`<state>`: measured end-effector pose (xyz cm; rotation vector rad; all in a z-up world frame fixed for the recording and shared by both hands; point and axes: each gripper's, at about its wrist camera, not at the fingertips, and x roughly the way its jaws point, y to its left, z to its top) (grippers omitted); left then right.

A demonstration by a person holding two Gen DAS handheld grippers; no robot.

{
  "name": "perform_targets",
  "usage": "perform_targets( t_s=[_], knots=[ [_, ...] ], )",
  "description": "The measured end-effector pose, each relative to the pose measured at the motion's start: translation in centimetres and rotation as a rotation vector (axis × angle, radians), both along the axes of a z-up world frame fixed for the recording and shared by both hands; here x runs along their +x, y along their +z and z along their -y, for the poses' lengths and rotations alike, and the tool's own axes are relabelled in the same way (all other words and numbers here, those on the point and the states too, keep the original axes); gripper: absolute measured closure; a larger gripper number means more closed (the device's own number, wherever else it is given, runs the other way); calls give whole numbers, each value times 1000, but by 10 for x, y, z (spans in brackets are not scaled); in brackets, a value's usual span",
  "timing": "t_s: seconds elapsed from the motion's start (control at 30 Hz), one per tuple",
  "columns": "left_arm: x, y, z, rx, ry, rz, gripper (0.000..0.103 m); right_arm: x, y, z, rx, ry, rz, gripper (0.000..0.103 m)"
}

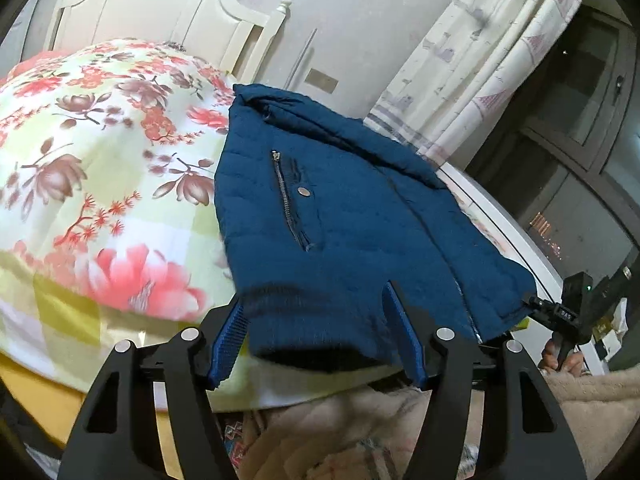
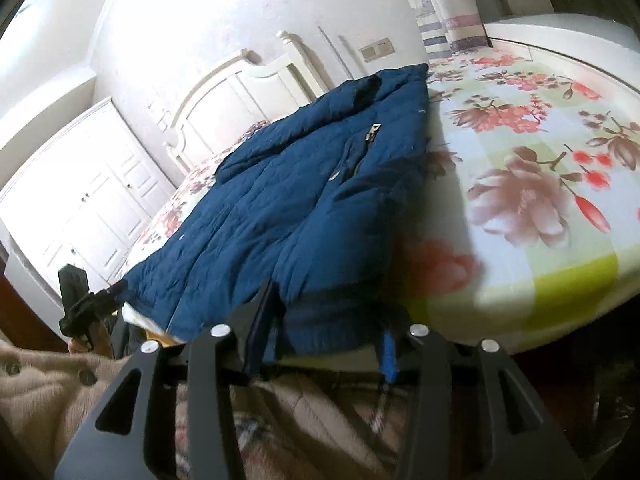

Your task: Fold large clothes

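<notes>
- Blue jacket (image 1: 344,208) lies front-up on the floral bed (image 1: 100,152), filling the centre of both views; its ribbed hem hangs at the bed's near edge, bottom centre.
- Left gripper (image 1: 316,320): jaws wide, straddling the ribbed hem at one bottom corner — fabric sits between the fingers, not pinched that we can see.
- Right gripper (image 2: 324,320): jaws also wide around the hem at the other corner. In the left view it shows at the lower right, its tip right at the jacket's corner.
- We read this as the pre-grasp on both hem corners, fold not started.
- Risks:
  - Padded fabric is thick; a shallow bite on the rib alone could slip once lifted.
  - Jaws may catch only the top layer — the back panel stays down and the fold goes crooked.
  - Uneven lift between the two hands would skew the hem line.
  - Hem overhangs the edge; dragging it toward us could pull the jacket off the bed.
  - Pocket zipper (image 1: 286,196) and snap could snag.
</notes>
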<state>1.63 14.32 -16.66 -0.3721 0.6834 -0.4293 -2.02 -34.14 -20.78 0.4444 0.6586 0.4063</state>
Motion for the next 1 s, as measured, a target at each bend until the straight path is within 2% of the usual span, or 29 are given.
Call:
perform_targets(
  t_s=[0.1, 0.17, 0.33, 0.43, 0.5, 0.57, 0.67, 0.83, 1.0],
  knots=[
    [20, -11, -1, -26, 9, -50, 41, 14, 0, -7, -7, 7, -10, 54],
    [24, -11, 2, -38, 5, -38, 38, 15, -1, -11, -24, 12, -8, 54],
    [18, -9, 9, 9, -45, -41, 38, 8, -3, -8, -22, 34, -8, 56],
    [14, -8, 12, 34, -58, -45, 39, 4, -2, -13, -70, 22, -5, 67],
    [18, -8, 12, 41, -52, -65, 61, 5, -3, -13, -54, 20, -8, 83],
    [18, -4, 6, -26, -52, -56, 79, 4, 0, -15, -53, 16, 7, 87],
    [8, 14, 3, -80, -40, 0, 87, -4, 13, -20, -81, 17, 47, 89],
    [-18, 62, -10, -221, -56, 105, 89, -38, 59, -23, -74, 55, 192, 90],
    [-59, 104, -30, -317, -111, 171, 89, -90, 115, -31, -147, 117, 320, 90]
  ],
)
